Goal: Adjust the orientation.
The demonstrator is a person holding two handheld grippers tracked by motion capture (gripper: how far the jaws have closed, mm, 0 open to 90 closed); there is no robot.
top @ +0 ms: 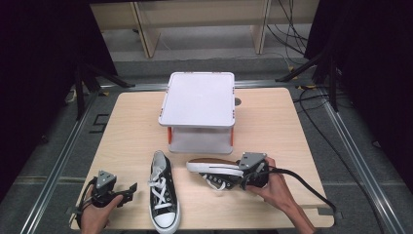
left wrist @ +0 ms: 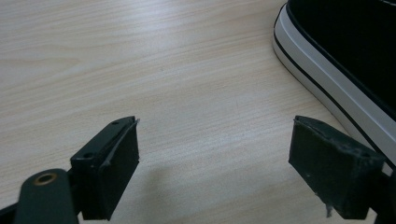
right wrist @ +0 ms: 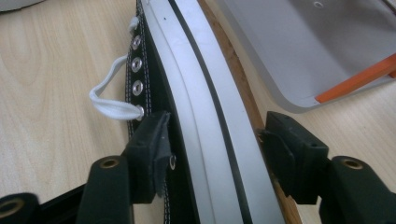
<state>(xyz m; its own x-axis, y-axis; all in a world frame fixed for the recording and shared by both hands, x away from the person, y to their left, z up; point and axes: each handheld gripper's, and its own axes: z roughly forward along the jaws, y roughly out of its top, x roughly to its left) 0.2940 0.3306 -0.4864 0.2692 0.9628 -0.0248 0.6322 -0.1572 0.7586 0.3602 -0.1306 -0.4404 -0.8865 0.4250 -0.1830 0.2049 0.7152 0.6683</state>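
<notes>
Two black canvas sneakers with white soles lie on the wooden table. One sneaker [top: 163, 195] stands upright near the front edge, toe toward me; its white sole edge [left wrist: 327, 79] shows in the left gripper view. My left gripper [top: 125, 191] [left wrist: 215, 154] rests just left of it, open, with bare table between its pads. The other sneaker [top: 214, 170] [right wrist: 205, 107] lies tipped on its side, brown sole facing the rack. My right gripper [top: 239, 174] [right wrist: 215, 149] holds it across the side, one pad on the black canvas by the eyelets, the other against the sole.
A white two-level rack [top: 199, 100] with orange posts stands mid-table just behind the tipped sneaker; its lower tray [right wrist: 299, 51] lies close to my right gripper. A black cable [top: 302, 183] trails off to the right. Bare table [top: 131, 126] lies left of the rack.
</notes>
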